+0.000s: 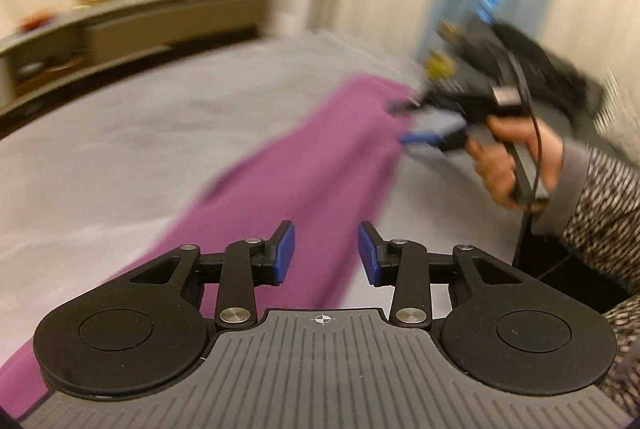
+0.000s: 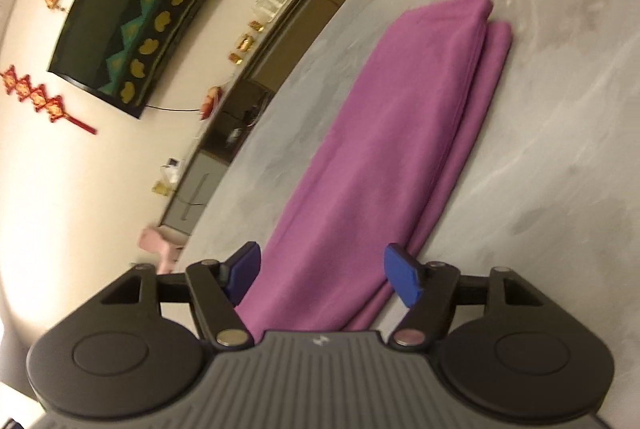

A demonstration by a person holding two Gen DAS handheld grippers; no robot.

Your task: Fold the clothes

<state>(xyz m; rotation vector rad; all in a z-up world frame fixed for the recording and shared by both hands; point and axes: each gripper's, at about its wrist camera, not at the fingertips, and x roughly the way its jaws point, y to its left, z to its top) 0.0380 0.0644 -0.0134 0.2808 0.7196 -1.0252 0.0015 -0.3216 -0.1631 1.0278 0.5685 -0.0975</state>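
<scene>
Both claws are standing spread with nothing pinched. I am seeing my left gripper point(image 1: 326, 253) hanging above the near end of the purple garment point(image 2: 384, 157), its blue pads point(image 1: 285, 249) parted and clear of the cloth. My right gripper point(image 2: 320, 279) is hovering over the garment's other end, jaws wider still, cloth showing in the gap but not pressed. Lying folded into a long narrow strip, the garment is resting flat on the grey marbled table point(image 2: 560, 109). Beyond the garment's far side, a low sideboard point(image 2: 240, 117) is running along the wall. From the left wrist view the right hand point(image 1: 516, 165) is gripping its handle beside the garment's edge.
</scene>
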